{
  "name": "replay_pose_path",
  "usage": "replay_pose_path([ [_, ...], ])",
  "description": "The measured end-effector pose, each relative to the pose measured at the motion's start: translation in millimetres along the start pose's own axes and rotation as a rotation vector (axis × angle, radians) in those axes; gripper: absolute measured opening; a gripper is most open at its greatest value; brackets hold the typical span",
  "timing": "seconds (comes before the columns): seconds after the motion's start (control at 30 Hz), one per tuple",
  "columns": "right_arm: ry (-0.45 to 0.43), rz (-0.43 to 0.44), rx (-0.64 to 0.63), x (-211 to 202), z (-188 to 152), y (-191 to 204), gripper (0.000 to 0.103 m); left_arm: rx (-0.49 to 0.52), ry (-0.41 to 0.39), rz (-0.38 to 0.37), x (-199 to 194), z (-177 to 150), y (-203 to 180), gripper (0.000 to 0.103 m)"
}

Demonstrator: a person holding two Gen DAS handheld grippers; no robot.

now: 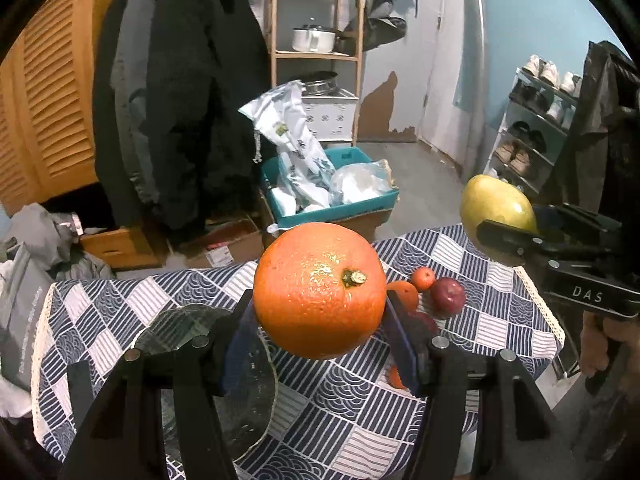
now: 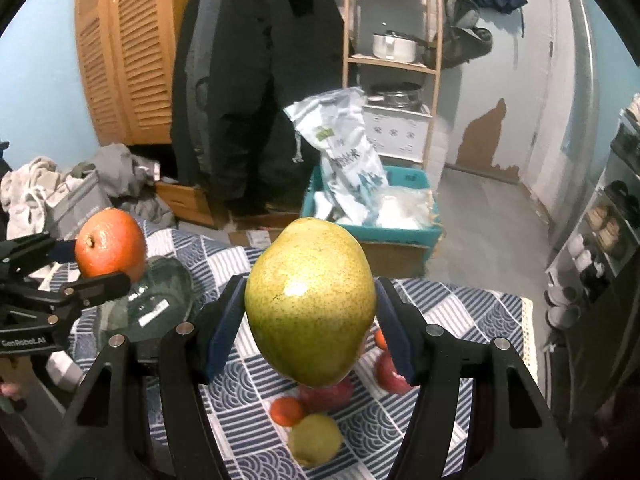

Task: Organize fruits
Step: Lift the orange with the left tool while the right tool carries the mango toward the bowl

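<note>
My left gripper (image 1: 320, 304) is shut on a large orange (image 1: 320, 290) and holds it above the table, over the edge of a clear glass bowl (image 1: 188, 328). My right gripper (image 2: 310, 312) is shut on a yellow-green mango (image 2: 310, 304) and holds it above the table. The mango also shows at the right in the left wrist view (image 1: 496, 208), and the orange at the left in the right wrist view (image 2: 110, 246). Loose fruit lies on the blue patterned tablecloth (image 1: 340, 412): a small orange (image 1: 423, 278), a red apple (image 1: 448, 296), a small tangerine (image 2: 286, 411), a green fruit (image 2: 314, 444).
The glass bowl also shows at the left in the right wrist view (image 2: 160, 300). Beyond the table's far edge stand a teal bin (image 1: 340, 208) with bags, cardboard boxes, hanging coats and a wooden shelf. A shoe rack (image 1: 532, 132) stands at the right.
</note>
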State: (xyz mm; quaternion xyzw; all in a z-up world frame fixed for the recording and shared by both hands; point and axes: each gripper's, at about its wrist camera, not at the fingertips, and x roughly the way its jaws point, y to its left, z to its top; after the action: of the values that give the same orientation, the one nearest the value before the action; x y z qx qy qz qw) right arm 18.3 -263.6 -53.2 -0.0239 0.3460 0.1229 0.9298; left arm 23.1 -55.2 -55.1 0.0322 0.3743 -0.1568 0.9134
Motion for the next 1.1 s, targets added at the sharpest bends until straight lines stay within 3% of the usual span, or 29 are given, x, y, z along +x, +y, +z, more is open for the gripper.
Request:
replay_pose_path([
  [0.83, 0.073, 0.153, -0.101, 58.9, 27.2, 97.6, 0.065, -0.16, 0.035, 0.114, -9.3, -28.4, 90.8, 0.063],
  [1.1, 0.132, 0.215, -0.122, 93.7, 25.0, 133.1, 0.065, -0.236, 0.111, 0.158, 8.2, -54.3, 130.6, 0.063],
])
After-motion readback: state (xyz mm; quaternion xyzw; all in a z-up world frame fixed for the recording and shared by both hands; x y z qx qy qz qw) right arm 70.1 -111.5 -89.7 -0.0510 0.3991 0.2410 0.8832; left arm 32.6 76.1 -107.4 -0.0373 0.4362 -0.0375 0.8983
